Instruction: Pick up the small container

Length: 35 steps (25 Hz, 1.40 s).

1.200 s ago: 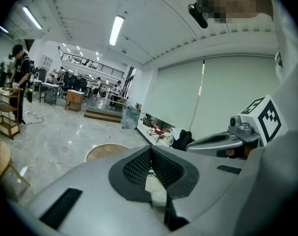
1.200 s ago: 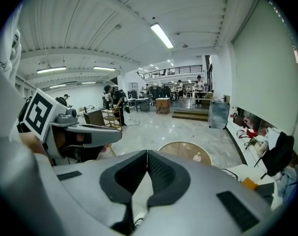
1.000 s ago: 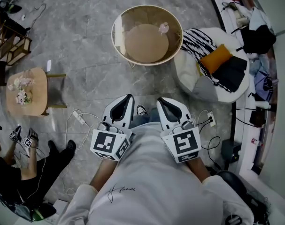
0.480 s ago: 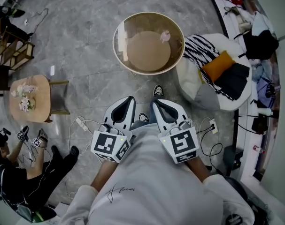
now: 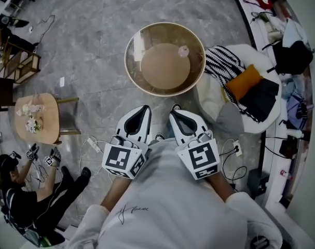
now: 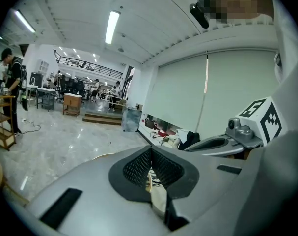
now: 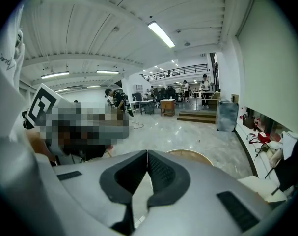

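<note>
Floor: grey, marble-patterned polished slabs [image 5: 95, 45], glossy, catching reflections of the ceiling lights. Round table [image 5: 134, 69] ahead of the person has a wooden rim, a clear glass top and a round tan base showing through. The small container [image 5: 183, 51], pinkish and too small to make out in detail, sits on the glass toward the table's far right side, well apart from both tools. Left gripper [image 5: 144, 108] and right gripper [image 5: 176, 112] are held side by side close to the person's body, pointing toward the table. Each has its jaws closed tip to tip with nothing gripped between them. To the table's right is a white beanbag seat [image 5: 222, 110] carrying a black-and-white striped throw [image 5: 219, 61], an orange cushion [image 5: 242, 81] and a black cushion [image 5: 263, 97]. At left is a small wooden side table [image 5: 45, 121] with flowers on it. A second person [image 5: 22, 201] sits on the floor at lower left. White cables and a power strip [image 5: 95, 145] trail across the floor near the feet. The gripper views show a large open hall with long ceiling strip lights [image 6: 111, 26], a railed mezzanine and distant standing figures.
</note>
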{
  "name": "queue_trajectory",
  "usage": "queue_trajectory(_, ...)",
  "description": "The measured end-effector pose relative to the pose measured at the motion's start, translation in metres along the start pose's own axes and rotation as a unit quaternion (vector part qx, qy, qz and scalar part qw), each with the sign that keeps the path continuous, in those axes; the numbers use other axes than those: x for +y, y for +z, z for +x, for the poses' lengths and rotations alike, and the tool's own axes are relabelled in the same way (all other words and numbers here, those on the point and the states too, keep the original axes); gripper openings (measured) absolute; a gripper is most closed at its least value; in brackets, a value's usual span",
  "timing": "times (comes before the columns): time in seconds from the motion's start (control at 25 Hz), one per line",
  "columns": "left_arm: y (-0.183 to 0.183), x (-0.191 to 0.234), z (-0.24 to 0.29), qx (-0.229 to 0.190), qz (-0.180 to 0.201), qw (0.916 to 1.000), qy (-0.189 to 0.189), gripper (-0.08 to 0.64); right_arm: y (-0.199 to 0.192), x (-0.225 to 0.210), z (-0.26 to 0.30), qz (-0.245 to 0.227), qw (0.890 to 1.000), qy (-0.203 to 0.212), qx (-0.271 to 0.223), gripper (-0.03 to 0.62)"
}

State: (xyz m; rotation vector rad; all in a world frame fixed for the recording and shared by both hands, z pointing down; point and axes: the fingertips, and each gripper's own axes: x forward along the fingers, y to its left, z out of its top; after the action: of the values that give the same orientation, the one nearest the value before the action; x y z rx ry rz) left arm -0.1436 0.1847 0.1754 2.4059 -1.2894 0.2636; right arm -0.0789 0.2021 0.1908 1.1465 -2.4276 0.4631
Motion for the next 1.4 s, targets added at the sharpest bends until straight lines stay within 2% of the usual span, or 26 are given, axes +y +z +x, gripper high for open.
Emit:
queue_trajectory(0.52, 0.024, 0.006, 0.087, 0.020, -0.001, 0.9987, 0.047, 0.018, 0.018, -0.095, 0.034, 0.005, 0.999, 0.030, 0.011, 0.017)
queue_trajectory(0.76, 0.032, 0.000, 0.113, 0.018, -0.021, 0.9975, 0.065, 0.018, 0.024, -0.132, 0.041, -0.008, 1.000, 0.030, -0.001, 0.017)
queue_trajectory(1.08, 0.030, 0.001, 0.129, 0.036, -0.023, 0.9955, 0.084, 0.018, 0.018, -0.165, 0.050, 0.008, 0.999, 0.036, 0.005, 0.017)
queue_trajectory(1.4, 0.027, -0.003, 0.135, 0.039, -0.029, 0.9963, 0.071, 0.018, 0.015, -0.169, 0.057, -0.016, 0.999, 0.048, 0.014, 0.017)
